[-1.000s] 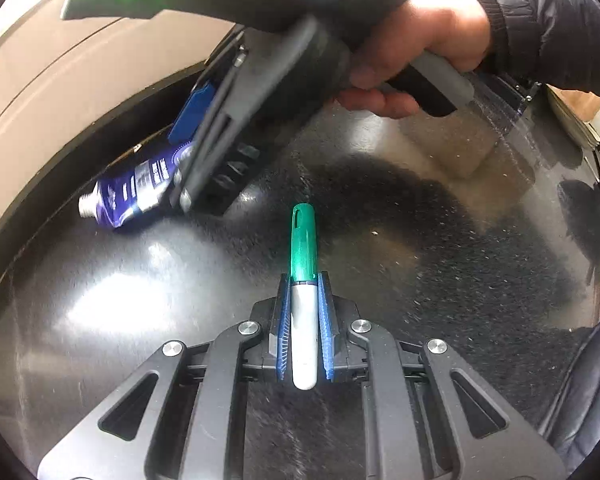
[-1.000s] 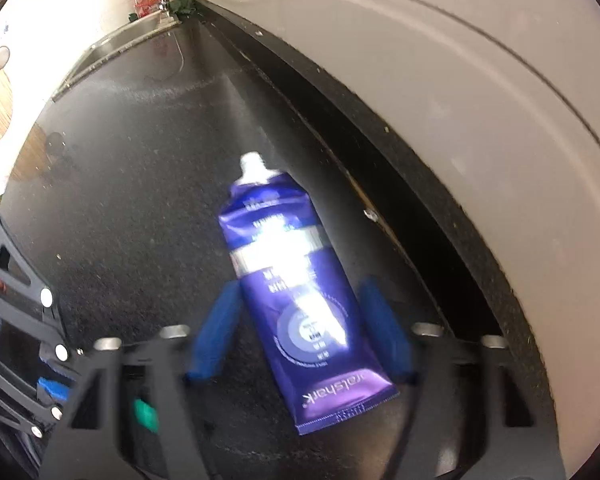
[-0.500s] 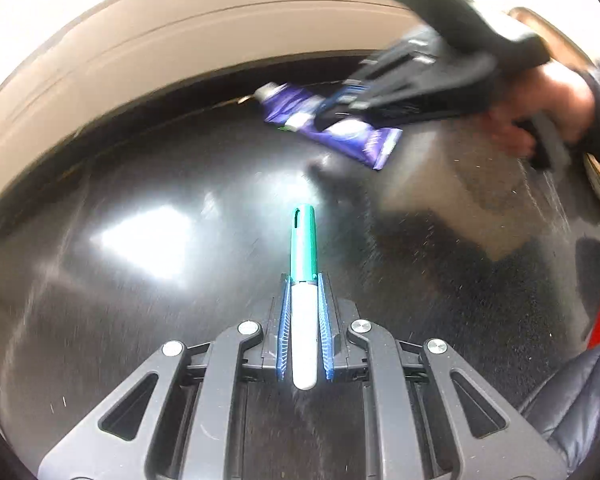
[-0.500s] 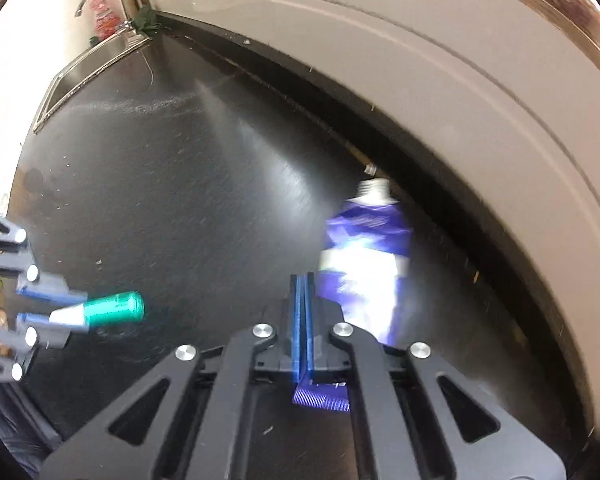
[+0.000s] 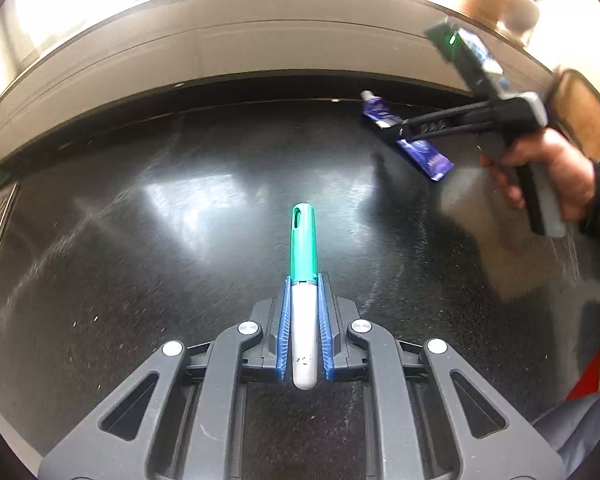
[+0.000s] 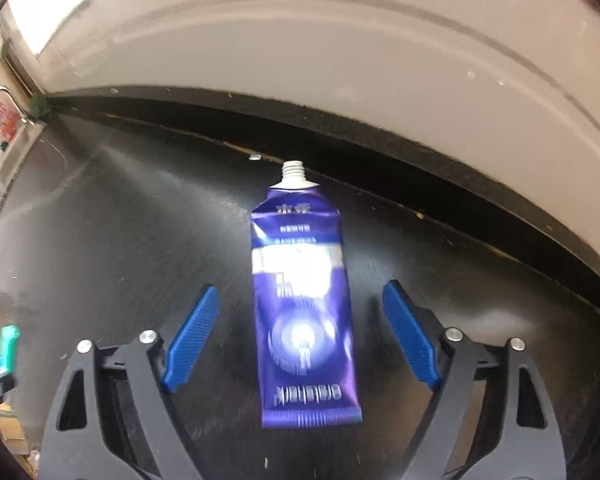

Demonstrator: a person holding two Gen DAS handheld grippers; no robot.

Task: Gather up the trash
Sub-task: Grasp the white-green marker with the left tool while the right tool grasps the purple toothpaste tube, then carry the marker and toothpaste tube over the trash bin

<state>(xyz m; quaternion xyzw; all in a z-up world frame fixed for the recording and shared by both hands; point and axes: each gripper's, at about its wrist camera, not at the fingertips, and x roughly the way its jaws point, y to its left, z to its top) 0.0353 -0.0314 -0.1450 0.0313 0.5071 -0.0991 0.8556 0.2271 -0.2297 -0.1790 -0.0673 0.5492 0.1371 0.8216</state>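
Purple tube point(image 6: 304, 300) lies on black speckled counter point(image 5: 140, 240) by beige wall, betw just-opened right jaws; left jaws clamp marker point(image 5: 303, 280).

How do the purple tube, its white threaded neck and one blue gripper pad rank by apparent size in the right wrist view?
1. purple tube, clearly largest.
2. blue gripper pad, though it sits nearer the camera.
3. white threaded neck, smallest.

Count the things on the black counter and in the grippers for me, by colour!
Purple: 1, the flattened purple plastic tube without a cap
Green and white: 1, the green-capped white marker pen
Total: 2
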